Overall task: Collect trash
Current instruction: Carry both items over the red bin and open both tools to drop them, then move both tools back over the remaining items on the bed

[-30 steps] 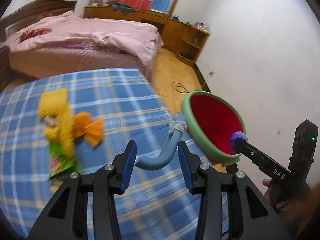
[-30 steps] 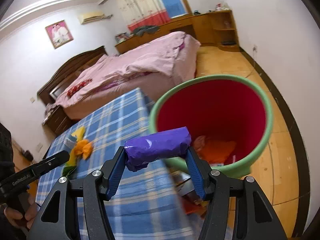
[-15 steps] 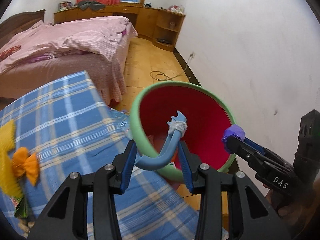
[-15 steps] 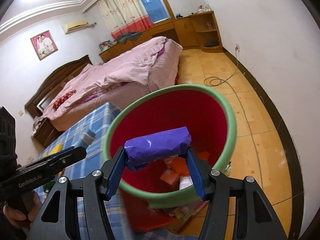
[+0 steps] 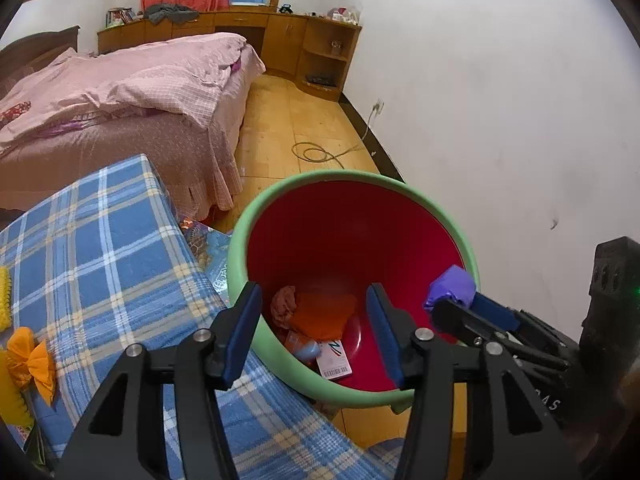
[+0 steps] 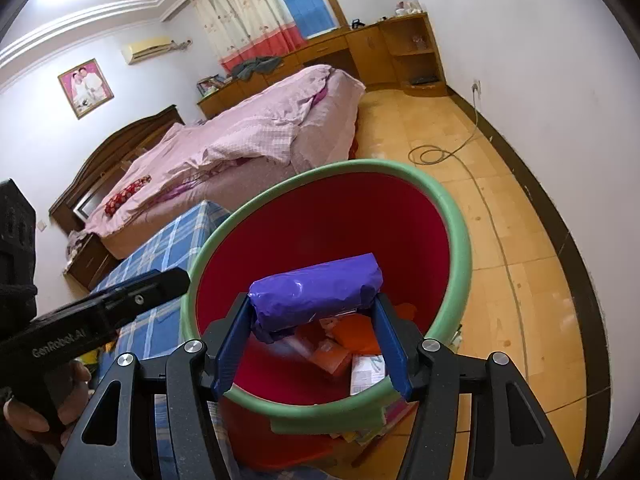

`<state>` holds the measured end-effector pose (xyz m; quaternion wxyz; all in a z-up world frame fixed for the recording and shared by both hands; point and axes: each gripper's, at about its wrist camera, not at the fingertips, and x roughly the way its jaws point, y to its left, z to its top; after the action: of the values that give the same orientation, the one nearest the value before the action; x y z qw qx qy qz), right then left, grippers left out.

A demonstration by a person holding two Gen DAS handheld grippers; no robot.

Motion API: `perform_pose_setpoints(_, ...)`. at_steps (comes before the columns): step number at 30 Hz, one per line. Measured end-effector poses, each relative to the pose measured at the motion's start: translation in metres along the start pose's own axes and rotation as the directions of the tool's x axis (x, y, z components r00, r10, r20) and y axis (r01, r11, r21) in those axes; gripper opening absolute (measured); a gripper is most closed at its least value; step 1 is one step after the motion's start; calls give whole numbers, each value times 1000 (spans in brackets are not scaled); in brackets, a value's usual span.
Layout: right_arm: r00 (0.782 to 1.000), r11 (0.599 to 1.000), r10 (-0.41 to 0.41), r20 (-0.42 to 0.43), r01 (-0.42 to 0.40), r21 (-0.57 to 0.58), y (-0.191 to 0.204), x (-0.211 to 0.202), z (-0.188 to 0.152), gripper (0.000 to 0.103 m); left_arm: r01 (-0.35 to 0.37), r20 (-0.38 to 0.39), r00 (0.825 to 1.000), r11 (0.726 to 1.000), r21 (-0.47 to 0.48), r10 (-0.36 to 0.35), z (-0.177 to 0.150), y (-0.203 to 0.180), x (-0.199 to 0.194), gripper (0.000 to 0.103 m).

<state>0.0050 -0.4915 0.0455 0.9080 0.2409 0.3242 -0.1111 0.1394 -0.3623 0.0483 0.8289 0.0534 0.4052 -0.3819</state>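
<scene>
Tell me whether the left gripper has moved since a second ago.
Yes. The left gripper swung from over the blue plaid cloth to above the red bin, fingers opening, now empty.

Your left wrist camera looks steeply down along its fingers into the bin [image 5: 460, 236] from close above, with the checked table [image 5: 112, 248] at its left. Your right wrist camera looks down into the same bin [image 6: 460, 240] from the opposite side, equally near. Both views share the bin, bed [image 5: 132, 92] and far cupboards [image 6: 384, 48].
</scene>
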Motion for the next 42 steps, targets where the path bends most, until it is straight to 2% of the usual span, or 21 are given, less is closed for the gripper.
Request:
perform_pose_setpoints(7, 1000, 1000, 25, -15, -25, 11, 2, 6, 1, 64, -27, 1, 1000, 999, -29, 27, -6, 9, -13, 55)
perform_pose_setpoints(13, 999, 999, 36, 6, -36, 4, 8, 0, -1, 75, -61, 4, 998, 995, -84, 62, -17, 26, -32, 55)
perform_pose_setpoints(20, 999, 999, 34, 29, -34, 6, 16, -4, -1, 76, -100, 32, 994, 985, -142, 106, -34, 51, -64, 55)
perform_pose_setpoints(26, 998, 999, 44, 39, -44, -1, 30, -12, -6, 76, -151, 52, 985, 966, -208, 165, -46, 84, -92, 55)
perform_pose_setpoints(33, 997, 998, 62, 34, -62, -16, 50, -21, -16, 76, -230, 47, 966, 929, -292, 254, -73, 130, -124, 55)
perform_pose_setpoints(39, 997, 997, 77, 12, -77, -20, 65, -22, -24, 76, -281, 31, 951, 900, -334, 308, -95, 161, -142, 66)
perform_pose_setpoints(42, 996, 996, 84, 2, -84, -33, 73, -23, -29, 76, -288, 12, 951, 895, -340, 310, -105, 174, -143, 71)
